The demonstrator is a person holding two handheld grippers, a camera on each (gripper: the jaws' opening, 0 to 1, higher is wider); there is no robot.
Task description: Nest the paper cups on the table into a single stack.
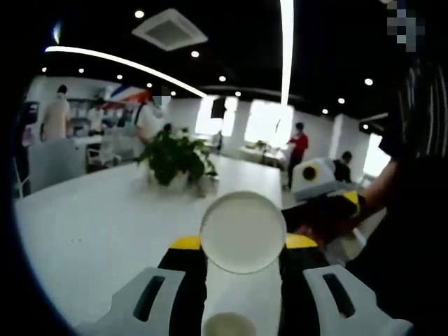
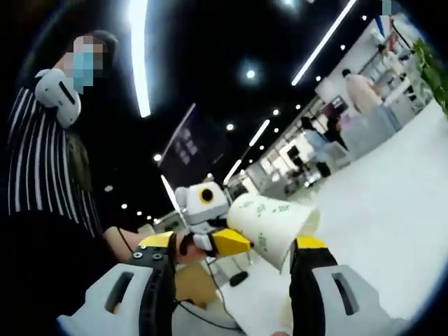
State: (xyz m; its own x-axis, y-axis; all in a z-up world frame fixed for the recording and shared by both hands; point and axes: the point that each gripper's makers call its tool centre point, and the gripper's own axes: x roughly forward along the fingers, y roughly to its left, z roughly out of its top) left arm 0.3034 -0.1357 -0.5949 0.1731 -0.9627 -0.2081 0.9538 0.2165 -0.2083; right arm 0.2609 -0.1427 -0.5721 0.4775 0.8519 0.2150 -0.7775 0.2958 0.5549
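Note:
A white paper cup (image 1: 243, 227) sits between the yellow-tipped jaws of my left gripper (image 1: 243, 245), which is shut on it, with its round base facing away from the camera. The body of my right gripper (image 1: 316, 179) comes in from the right, held by a dark-gloved hand (image 1: 329, 213). In the right gripper view the same cup (image 2: 273, 222), printed in green, lies tilted with its base to the right. The left gripper (image 2: 210, 234) holds it from the left. My right gripper (image 2: 238, 243) stands open below it, its right finger (image 2: 311, 245) close beside the cup.
A long white table (image 1: 105, 231) stretches away with a potted plant (image 1: 175, 161) on it. Several people stand or sit in the office behind. A person in striped clothing (image 2: 35, 168) is close on the left of the right gripper view.

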